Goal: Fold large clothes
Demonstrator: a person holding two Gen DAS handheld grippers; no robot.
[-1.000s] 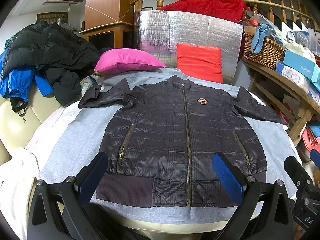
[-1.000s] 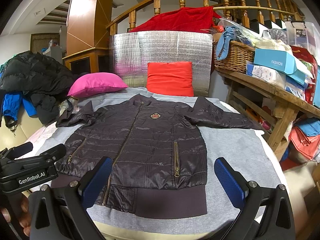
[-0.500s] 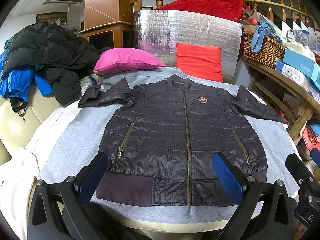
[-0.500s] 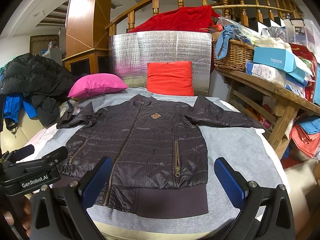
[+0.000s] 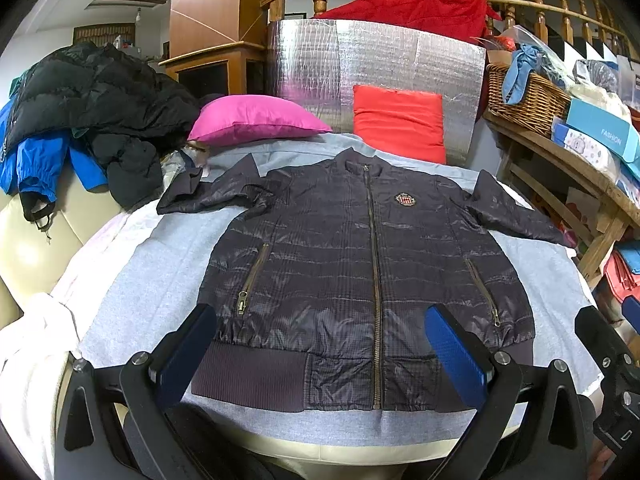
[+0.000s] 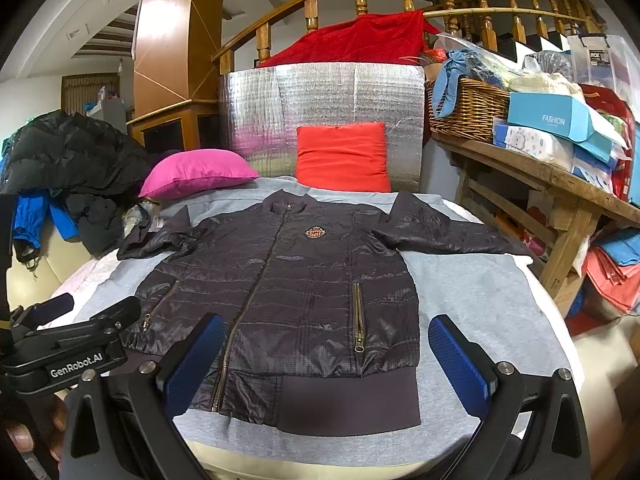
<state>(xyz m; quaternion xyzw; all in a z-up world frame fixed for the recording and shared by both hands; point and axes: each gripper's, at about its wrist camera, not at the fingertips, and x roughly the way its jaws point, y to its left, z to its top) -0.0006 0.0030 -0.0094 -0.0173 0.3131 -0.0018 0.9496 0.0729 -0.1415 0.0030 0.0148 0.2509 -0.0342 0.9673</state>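
Left wrist view: the left tongs (image 5: 320, 354) hang over the near hem of the dark jacket (image 5: 360, 272), blue pads spread wide apart, nothing between them.
Right wrist view: the right tongs (image 6: 328, 360) hover over the same hem, blue pads (image 6: 460, 364) likewise wide apart and holding nothing.
Jacket position: spread flat, front up, on a grey sheet (image 5: 160, 272) that covers a rounded cream surface; collar at the far end, ribbed waistband (image 6: 348, 404) nearest the cameras.
Jacket details: zipped shut along the middle, a small crest badge (image 5: 405, 199) on the chest, a zipped pocket on each side.
Sleeves: both lie outward; the one on the left of the frame is bunched and crumpled near its cuff (image 5: 188, 192), the one on the right runs out straight toward the sheet's edge (image 6: 452, 236).
Other tool in sight: the left tongs' black body, lettered GenRobot.AI (image 6: 76, 360), shows at the lower left of the right wrist view, with fingers of a hand (image 6: 20, 436) below it.
Behind the jacket: a pink cushion (image 5: 256, 120) and a red cushion (image 5: 400, 120) lean near a silver foil panel (image 5: 360, 60).
Left side: a heap of black and blue coats (image 5: 80, 108).
Right side: a wooden shelf with a wicker basket (image 6: 468, 108) and boxes.
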